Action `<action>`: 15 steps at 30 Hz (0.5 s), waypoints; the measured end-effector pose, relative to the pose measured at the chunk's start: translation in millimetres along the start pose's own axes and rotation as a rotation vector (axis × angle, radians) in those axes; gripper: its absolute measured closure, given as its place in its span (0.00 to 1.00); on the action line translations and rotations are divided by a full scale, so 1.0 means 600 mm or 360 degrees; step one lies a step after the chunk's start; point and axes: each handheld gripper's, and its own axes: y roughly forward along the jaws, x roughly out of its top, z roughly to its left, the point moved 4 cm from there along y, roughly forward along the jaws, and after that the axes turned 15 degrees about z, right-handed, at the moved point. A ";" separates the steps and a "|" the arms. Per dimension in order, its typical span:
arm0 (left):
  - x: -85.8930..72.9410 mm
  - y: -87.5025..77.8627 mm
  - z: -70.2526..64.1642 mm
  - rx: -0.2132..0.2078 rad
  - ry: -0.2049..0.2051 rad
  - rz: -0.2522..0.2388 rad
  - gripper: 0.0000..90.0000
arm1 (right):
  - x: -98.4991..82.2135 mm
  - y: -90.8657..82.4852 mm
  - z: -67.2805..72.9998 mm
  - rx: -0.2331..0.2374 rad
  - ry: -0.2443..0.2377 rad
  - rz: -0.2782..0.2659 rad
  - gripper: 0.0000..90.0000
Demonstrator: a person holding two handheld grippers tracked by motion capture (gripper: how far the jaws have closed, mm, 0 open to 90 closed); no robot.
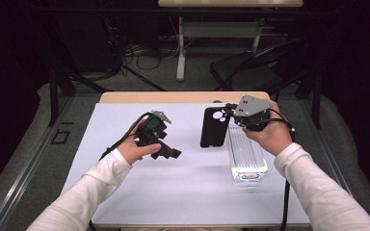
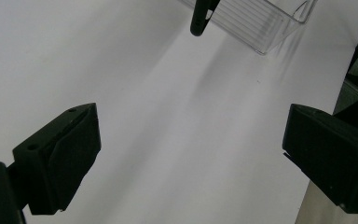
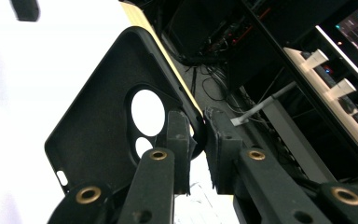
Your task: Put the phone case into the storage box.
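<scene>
High view, read from left to right: the left tongs [image 1: 173,153] hang low over the white paper-covered surface [image 1: 139,192], jaws spread wide with nothing between them, which the left gripper view confirms, since bare white sheet lies between the two black pads [image 2: 60,158]. Further right, the black soft-plastic phone case with round camera cut-outs [image 1: 215,127] hangs upright above the surface, its lower end clear of the sheet as far as I can tell. It is gripped near its top corner by the right tongs [image 1: 230,113], whose jaws are pinched together on the case's edge beside the large cut-out, as the right gripper view [image 3: 196,140] shows closely. Just beside the case on its right lies the clear, ribbed, oblong plastic tray [image 1: 245,153], resting flat on the surface. The step in hand looks like a carry: the case seems to be in transit in the right tongs alone, with the left side free. My guess is that the tray is the destination, so the next move would call for swinging the case over the tray, tilting it from upright to flat, lowering it inside the walls, and only then parting the jaws.
</scene>
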 end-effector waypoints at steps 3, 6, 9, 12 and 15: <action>0.000 -0.001 -0.001 0.0014 0.0018 -0.0017 0.03 | -0.004 0.000 -0.009 -0.0020 0.0002 0.0011 0.90; 0.001 -0.003 -0.003 0.0003 0.0016 -0.0025 0.02 | -0.008 0.000 -0.016 -0.0036 0.0007 0.0019 0.90; 0.000 -0.005 -0.005 0.0013 0.0013 -0.0036 0.02 | -0.009 -0.003 -0.022 -0.0069 0.0000 0.0019 0.90; -0.001 -0.008 -0.005 0.0013 0.0013 -0.0053 0.02 | -0.010 -0.007 -0.028 -0.0091 0.0006 0.0010 0.90; -0.002 -0.012 -0.006 0.0004 0.0004 -0.0059 0.02 | -0.011 -0.010 -0.035 -0.0100 0.0016 0.0012 0.90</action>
